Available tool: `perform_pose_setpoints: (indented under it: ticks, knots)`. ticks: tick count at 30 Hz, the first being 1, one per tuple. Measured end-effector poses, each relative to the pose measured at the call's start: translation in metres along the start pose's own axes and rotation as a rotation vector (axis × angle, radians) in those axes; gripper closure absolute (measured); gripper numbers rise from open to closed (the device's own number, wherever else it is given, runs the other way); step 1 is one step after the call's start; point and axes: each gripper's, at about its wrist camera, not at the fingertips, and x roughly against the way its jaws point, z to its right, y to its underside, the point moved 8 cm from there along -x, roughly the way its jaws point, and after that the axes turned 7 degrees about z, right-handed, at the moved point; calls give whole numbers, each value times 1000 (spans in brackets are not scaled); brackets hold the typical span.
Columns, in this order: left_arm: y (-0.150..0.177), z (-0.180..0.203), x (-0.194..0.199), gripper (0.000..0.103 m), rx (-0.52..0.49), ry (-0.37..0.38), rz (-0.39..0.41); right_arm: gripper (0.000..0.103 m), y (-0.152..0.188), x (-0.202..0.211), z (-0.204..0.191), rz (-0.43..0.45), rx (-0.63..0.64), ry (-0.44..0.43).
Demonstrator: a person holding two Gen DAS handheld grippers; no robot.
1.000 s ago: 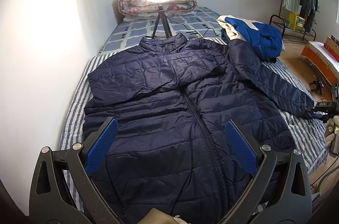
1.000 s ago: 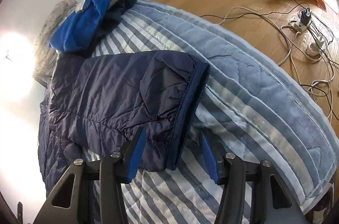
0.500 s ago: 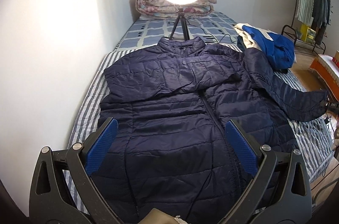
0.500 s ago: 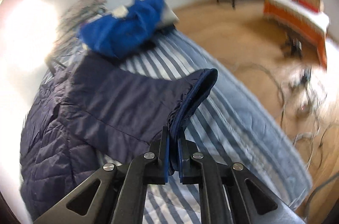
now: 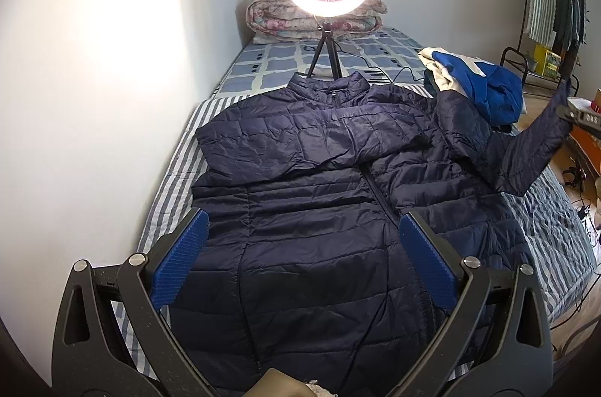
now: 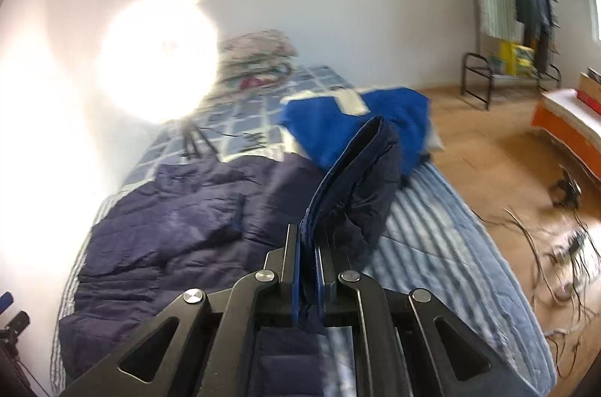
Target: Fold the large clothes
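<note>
Now that the right hand-held gripper (image 6: 308,269) has clamped the cuff (image 6: 353,179) and lifted the sleeve (image 5: 526,149) off the bed (image 5: 556,231), it can fold across the jacket (image 5: 308,209) lying ahead of the left hand-held gripper (image 5: 300,261), which hovers apart, empty.

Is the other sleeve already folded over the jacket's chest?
Yes, that sleeve lies across the chest of the jacket.

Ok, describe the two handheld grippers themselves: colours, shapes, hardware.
Both match. The left gripper and right gripper have matte black angular frames with triangular cut-outs, round silver pivot bolts, and blue ribbed pads lining the fingers. No cables or sleeves show.
</note>
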Motion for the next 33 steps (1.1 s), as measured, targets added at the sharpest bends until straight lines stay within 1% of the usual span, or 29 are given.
perform_pose_setpoints:
  ticks: [5,13,16,19,21,24,25,28,29,33]
  knots:
    - [0,-13,3,0,22,-5,-5,99,-6,-16,-61,0,74,-76]
    - [4,-53,-2,0,96,-45,-30,99,-1,-45,-155,-12,202,-193]
    - [6,-69,-7,0,116,-82,-39,99,2,-59,-187,-23,222,-239]
    - [4,-81,-12,0,140,-80,-44,99,10,-77,-214,-50,231,-279]
    - [0,-88,-18,0,156,-76,-53,99,16,-92,-230,-72,224,-301]
    - [-7,-100,-28,0,222,-41,-62,99,27,-114,-254,-114,203,-343]
    - [-12,-103,-34,0,224,-28,-59,99,32,-121,-261,-128,199,-352]
    - [-22,-114,-54,0,188,-59,-47,99,47,-142,-281,-171,191,-392]
    - [-23,-117,-61,1,188,-54,-53,99,54,-148,-288,-184,189,-409]
    - [-18,-122,-99,7,257,20,-114,99,77,-168,-310,-235,185,-476]
